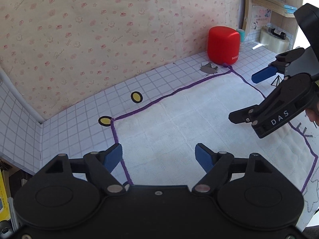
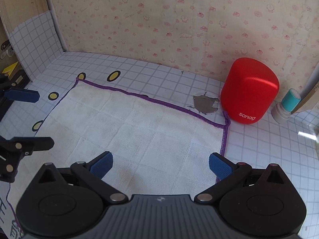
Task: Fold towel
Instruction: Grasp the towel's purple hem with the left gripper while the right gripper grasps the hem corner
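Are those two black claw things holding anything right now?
No. The left gripper and the right gripper are both open above the flat towel, with nothing between their fingers.

We see a white tabletop with purple grid lines point(image 2: 151, 69), a white purple-hemmed cloth towel point(image 2: 139, 137) lying flat, a rounded red fabric speaker point(image 2: 249, 91), a small teal-capped white bottle point(image 2: 287, 105), yellow oval stickers point(image 2: 113, 76).

Home desk corner is indicated: patterned pink wallpaper point(image 2: 179, 20), grid-print table covering point(image 1: 159, 75), red speaker point(image 2: 249, 91), and wooden shelf point(image 1: 279, 10) stocked with papers and a tape roll point(image 1: 275, 39).
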### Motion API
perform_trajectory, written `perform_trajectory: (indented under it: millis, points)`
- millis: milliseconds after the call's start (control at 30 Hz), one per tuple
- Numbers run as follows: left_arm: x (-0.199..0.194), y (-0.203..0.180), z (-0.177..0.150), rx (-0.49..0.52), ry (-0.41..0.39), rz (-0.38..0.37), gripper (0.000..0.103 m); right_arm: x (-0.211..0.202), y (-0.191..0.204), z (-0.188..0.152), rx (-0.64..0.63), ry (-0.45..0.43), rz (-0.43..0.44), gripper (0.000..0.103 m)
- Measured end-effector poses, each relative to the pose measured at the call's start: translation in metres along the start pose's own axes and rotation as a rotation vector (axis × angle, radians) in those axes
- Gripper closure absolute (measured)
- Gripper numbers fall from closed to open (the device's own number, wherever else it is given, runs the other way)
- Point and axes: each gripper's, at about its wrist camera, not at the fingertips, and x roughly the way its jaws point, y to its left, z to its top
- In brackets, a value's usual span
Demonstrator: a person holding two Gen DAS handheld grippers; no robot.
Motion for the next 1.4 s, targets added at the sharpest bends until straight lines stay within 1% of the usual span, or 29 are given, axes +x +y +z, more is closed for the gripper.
perform_trajectory:
  millis: [133,200,233,300,333,367,433,533,633,700,867,1033,1200,1400]
  points:
    - [0.008,0.014,0.003,-0.026,0.027,0.022,0.022,-0.005,-0.002,0.002,0.021,-0.009,-0.019,0.000]
    - [0.011,0.020,0.005,-0.040,0.026,0.026,0.023,-0.007,-0.003,0.003,0.031,-0.013,-0.029,0.000]
    - [0.013,0.024,0.006,-0.054,0.026,0.019,0.025,-0.008,-0.003,0.003,0.036,-0.016,-0.034,0.000]
    - [0.017,0.030,0.010,-0.082,0.035,-0.009,0.034,-0.010,-0.004,0.004,0.046,-0.020,-0.044,0.000]
    - [0.020,0.032,0.013,-0.091,0.044,-0.013,0.041,-0.011,-0.004,0.004,0.052,-0.022,-0.049,0.003]
    - [0.023,0.034,0.016,-0.095,0.052,-0.008,0.046,-0.012,-0.005,0.005,0.057,-0.025,-0.053,0.005]
    - [0.029,0.037,0.019,-0.097,0.063,0.007,0.048,-0.015,-0.006,0.006,0.067,-0.029,-0.063,0.007]
    - [0.036,0.044,0.024,-0.117,0.064,0.042,0.046,-0.015,-0.012,0.009,0.077,-0.036,-0.077,0.007]
    - [0.043,0.051,0.027,-0.148,0.063,0.074,0.037,-0.008,-0.022,0.015,0.070,-0.034,-0.052,0.007]
    - [0.048,0.056,0.029,-0.162,0.064,0.084,0.036,-0.005,-0.027,0.015,0.076,-0.040,-0.043,0.007]
    - [0.060,0.059,0.033,-0.171,0.066,0.065,0.035,0.001,-0.036,0.018,0.087,-0.054,-0.020,0.007]
    - [0.070,0.059,0.035,-0.189,0.074,0.048,0.035,0.007,-0.040,0.018,0.082,-0.038,-0.007,0.007]
    - [0.077,0.058,0.034,-0.177,0.090,0.031,0.035,0.013,-0.044,0.018,0.085,-0.022,0.007,0.007]
    - [0.081,0.062,0.038,-0.188,0.104,0.018,0.034,0.017,-0.049,0.017,0.107,-0.012,0.004,0.007]
